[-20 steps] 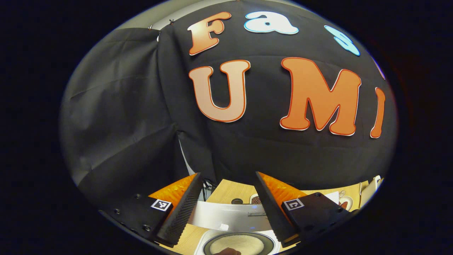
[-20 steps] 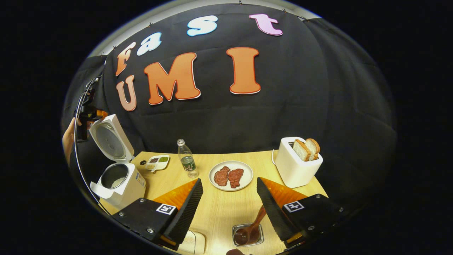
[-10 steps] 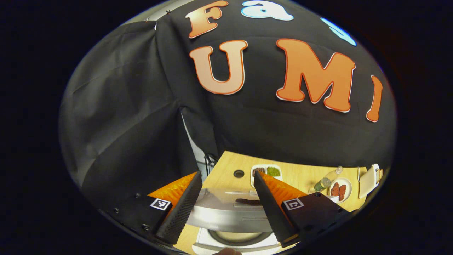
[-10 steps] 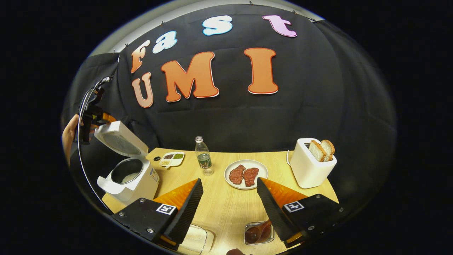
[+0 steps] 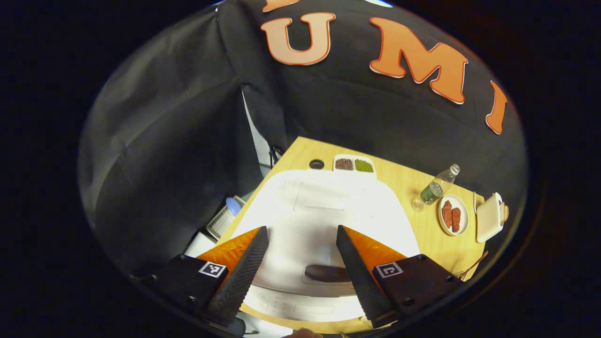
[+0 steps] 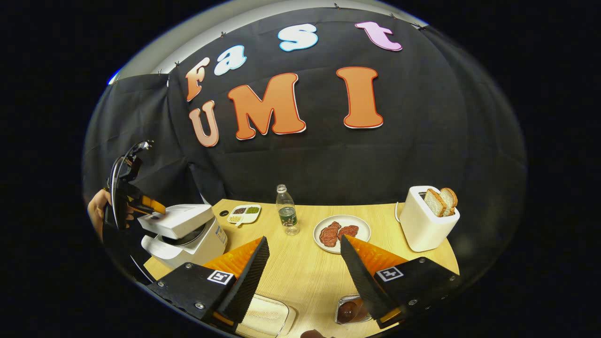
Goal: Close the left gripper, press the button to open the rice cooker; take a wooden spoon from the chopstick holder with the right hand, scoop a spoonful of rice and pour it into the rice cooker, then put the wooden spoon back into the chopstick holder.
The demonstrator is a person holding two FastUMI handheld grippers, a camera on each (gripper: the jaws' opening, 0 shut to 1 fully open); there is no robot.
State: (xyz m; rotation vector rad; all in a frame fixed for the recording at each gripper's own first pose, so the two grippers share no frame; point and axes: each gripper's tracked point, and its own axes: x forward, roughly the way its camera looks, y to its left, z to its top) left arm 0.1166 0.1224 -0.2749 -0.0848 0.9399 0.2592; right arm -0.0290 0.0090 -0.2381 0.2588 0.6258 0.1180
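Rice cooker (image 6: 188, 237) comes first, on the far left of the table (image 6: 300, 253). Its white lid (image 6: 176, 219) is low and almost flat, but a thin dark gap shows under it, so it is not shut tight. A hand (image 6: 96, 213) holds the left gripper (image 5: 300, 230) right over the lid. The fingers of that gripper are wide apart and hold nothing. In the left gripper view the lid lies just under the fingers, and the dark button (image 5: 326, 273) sits at the near edge of the cooker, between them.

Next to the right, at the far side of the table, come a small dish of beans (image 6: 244, 213), a bottle (image 6: 287, 213), a plate of meat (image 6: 342, 230) and a toaster (image 6: 429, 220) with bread in it. None of these are part of the job.

Near the front, a clear box of rice (image 6: 265, 319) lies just behind the left finger of the right gripper (image 6: 305, 267). To its right stands the metal holder (image 6: 339, 315), and the wooden spoon (image 6: 350, 310) sits inside it. The right gripper is wide and holds nothing.

My guess is that the job is at its end. The lid is off its catch, so the button part looks done, and the spoon is where it belongs. I cannot see into the pot, so I cannot tell if rice went in. If it did, nothing is left to do.
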